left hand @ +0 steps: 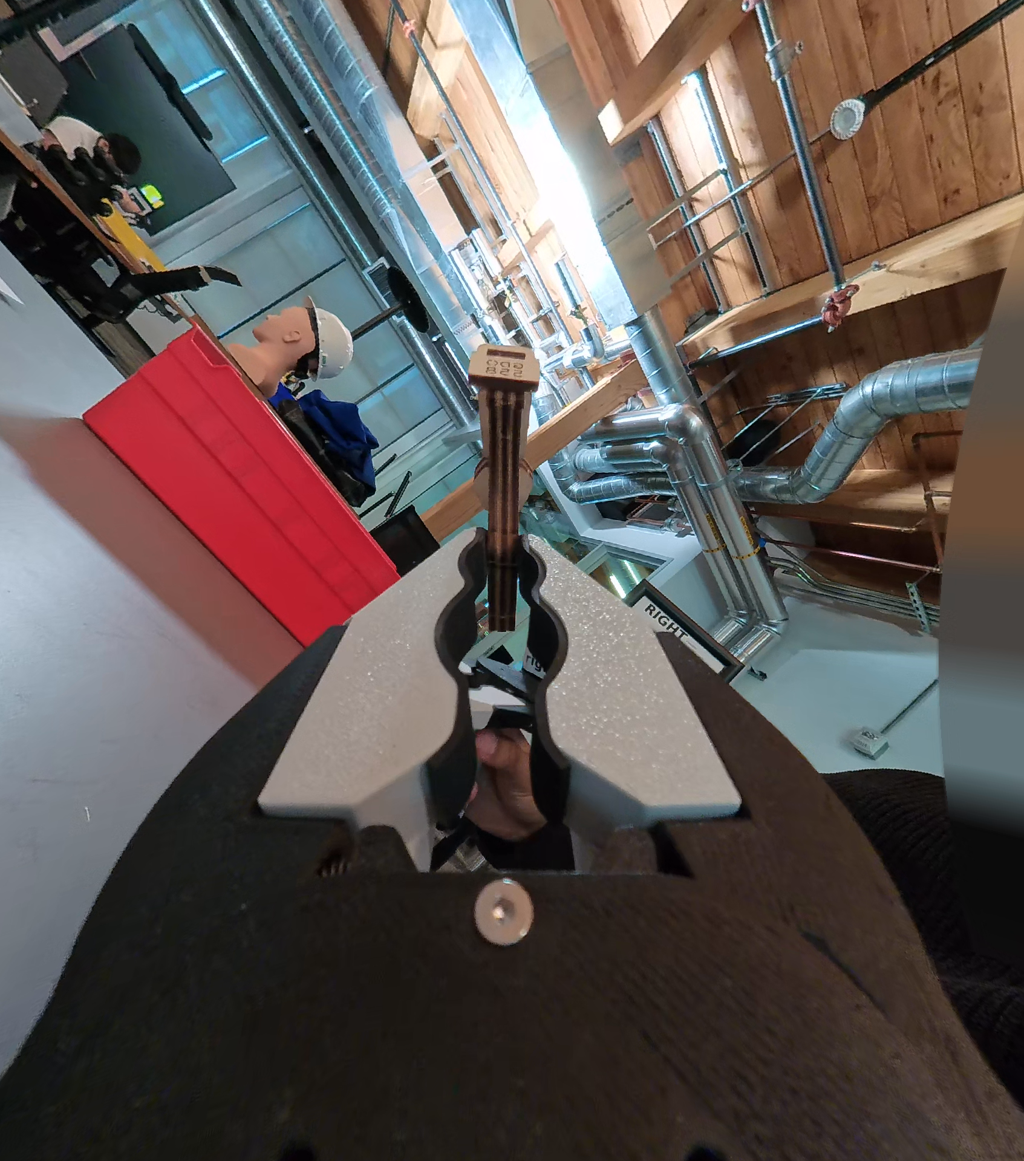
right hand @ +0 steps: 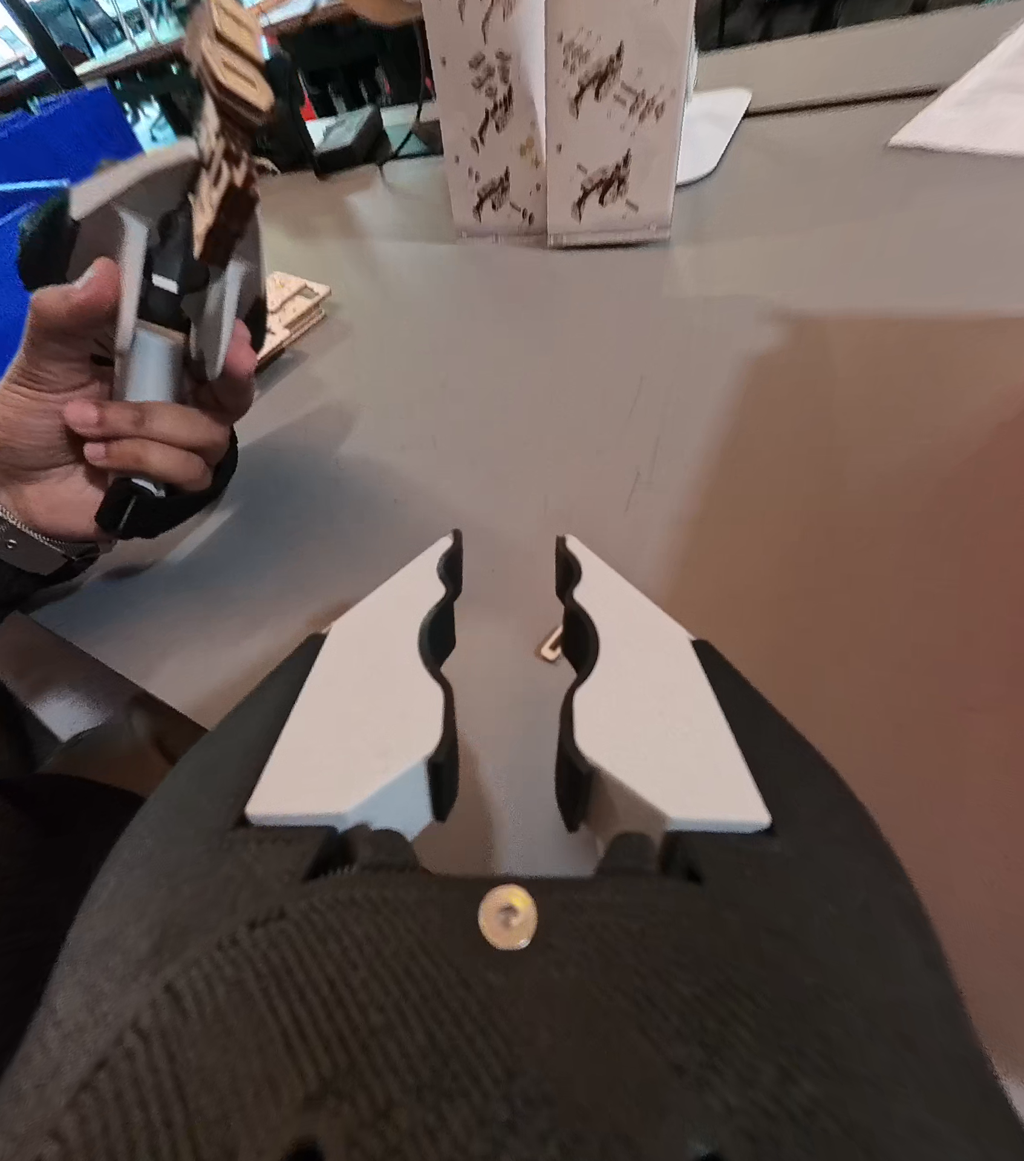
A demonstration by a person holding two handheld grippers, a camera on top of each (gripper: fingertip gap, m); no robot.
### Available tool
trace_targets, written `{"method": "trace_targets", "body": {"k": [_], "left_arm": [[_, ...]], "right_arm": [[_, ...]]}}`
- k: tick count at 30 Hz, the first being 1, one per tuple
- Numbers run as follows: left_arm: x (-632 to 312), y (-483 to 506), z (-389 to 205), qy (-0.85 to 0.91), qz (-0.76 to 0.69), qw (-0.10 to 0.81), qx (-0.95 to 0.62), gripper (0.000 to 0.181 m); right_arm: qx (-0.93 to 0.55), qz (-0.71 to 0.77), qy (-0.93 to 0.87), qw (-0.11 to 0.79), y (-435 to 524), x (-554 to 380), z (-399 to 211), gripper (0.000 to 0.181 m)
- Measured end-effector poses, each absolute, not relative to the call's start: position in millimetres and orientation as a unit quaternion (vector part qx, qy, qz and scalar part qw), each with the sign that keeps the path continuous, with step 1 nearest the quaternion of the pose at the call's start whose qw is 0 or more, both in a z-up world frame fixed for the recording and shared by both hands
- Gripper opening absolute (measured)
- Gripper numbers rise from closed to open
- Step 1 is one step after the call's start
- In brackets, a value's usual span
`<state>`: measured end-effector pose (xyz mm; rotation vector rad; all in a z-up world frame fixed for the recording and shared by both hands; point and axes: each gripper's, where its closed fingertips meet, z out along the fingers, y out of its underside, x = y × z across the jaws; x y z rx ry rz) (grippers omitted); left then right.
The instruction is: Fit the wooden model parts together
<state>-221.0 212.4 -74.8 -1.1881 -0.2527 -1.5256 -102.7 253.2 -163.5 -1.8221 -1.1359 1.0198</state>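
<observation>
Left tool [left hand: 503, 565] is clenched on a layered, dark-edged wooden model assembly [left hand: 501, 465] that stands out past its tips, a pale rounded end plate farthest out, lifted against ceiling pipes. Right tool [right hand: 508, 553] is released, jaws apart, hovering low over the grey worktop [right hand: 654, 389]. Only the right wrist view shows a small pale wooden piece [right hand: 550, 647] lying on the worktop by its right finger, and flat wooden sheets [right hand: 295, 308] behind the raised left tool.

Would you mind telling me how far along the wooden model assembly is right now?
Done: several layers already form one wooden assembly. In hand: the left hand-held gripper is shut on it, held up off the grey table. Left: the right hand-held gripper is open and empty above a small piece, and more flat wooden parts wait.
</observation>
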Motion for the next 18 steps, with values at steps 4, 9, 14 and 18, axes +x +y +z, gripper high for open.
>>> {"method": "trace_targets", "body": {"k": [4, 9, 14, 18], "left_arm": [[-222, 213, -76, -0.11, -0.648, 0.561, -0.504, 0.006], [-223, 213, -76, -0.114, -0.65, 0.56, -0.501, 0.006], [-223, 213, -76, -0.116, -0.653, 0.558, -0.498, 0.006], [-224, 213, -76, -0.118, -0.655, 0.557, -0.497, 0.007]], "right_arm": [[-0.695, 0.396, -0.435, 0.414, 259, -99, -148, 0.024], [-0.715, 0.354, -0.441, 0.411, 268, -91, -159, 0.024], [-0.731, 0.318, -0.47, 0.381, 268, -80, -169, 0.023], [-0.727, 0.279, -0.515, 0.359, 261, -80, -182, 0.025]]}}
